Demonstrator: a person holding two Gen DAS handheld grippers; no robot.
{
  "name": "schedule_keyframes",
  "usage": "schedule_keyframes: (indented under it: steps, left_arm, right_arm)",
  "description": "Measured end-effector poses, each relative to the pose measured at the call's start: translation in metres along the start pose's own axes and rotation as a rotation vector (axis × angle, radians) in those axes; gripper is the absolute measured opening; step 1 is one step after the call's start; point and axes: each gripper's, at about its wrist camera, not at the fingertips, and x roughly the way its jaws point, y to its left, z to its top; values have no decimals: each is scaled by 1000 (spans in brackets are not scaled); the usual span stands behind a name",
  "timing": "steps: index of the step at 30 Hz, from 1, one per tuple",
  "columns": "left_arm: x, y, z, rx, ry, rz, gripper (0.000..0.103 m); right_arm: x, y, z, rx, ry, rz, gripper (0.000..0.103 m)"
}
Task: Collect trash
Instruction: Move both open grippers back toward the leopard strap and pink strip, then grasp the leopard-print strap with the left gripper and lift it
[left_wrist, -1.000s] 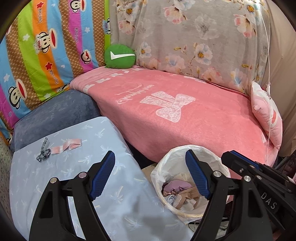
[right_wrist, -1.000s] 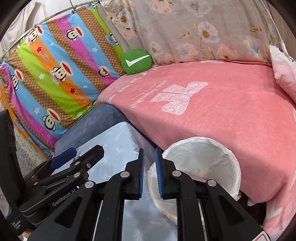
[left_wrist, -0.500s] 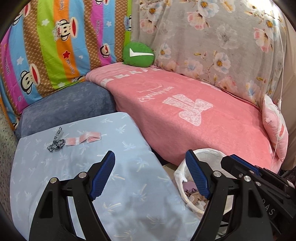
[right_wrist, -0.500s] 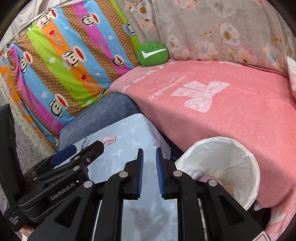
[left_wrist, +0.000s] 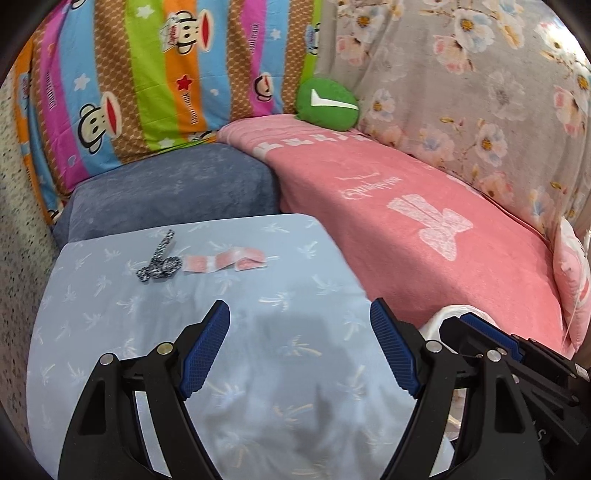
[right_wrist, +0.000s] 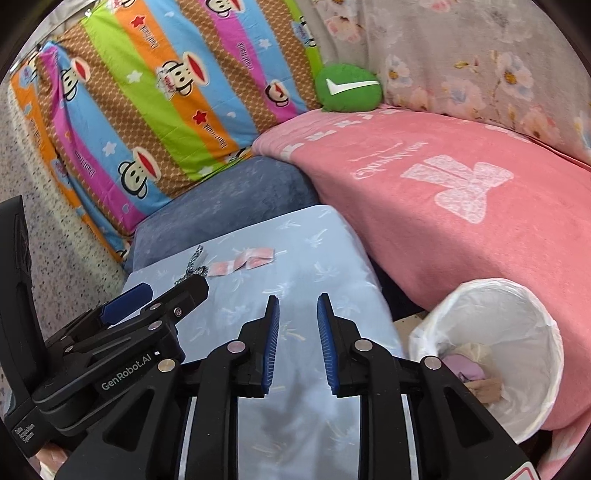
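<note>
Two scraps lie on the light blue cushion: a pink-and-white strip and, left of it, a black-and-white patterned strip. My left gripper hangs open over the cushion, nearer than both scraps, nothing between its fingers. My right gripper is to its right, jaws opening with a narrow empty gap. The white-lined trash bin stands right of the cushion with crumpled trash inside; the left wrist view catches only its rim.
A pink blanket covers the sofa seat to the right. A dark blue cushion lies behind the light blue one. A green round pillow sits at the back corner, with striped monkey-print and floral covers behind. Speckled floor lies left.
Both grippers have swung left, away from the bin and over the light blue cushion; the scraps now sit nearer the middle. The right gripper's jaws have parted a little.
</note>
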Motion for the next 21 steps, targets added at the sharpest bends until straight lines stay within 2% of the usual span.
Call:
schedule_keyframes:
  steps: [5,11,17,21]
  left_arm:
    - [11,39,-2,-51,29,45,78]
    - [33,91,-5,-92,71,144,83]
    - [67,143,-4,-118,118,252,88]
    - [95,174,5,-162,147,275,88]
  right_arm:
    - [33,30,1,-34,42,18,24]
    - [85,57,5,-53,98,38,32]
    - [155,73,15,-38,166,50,34]
    - [203,78,30,-13,192,40,34]
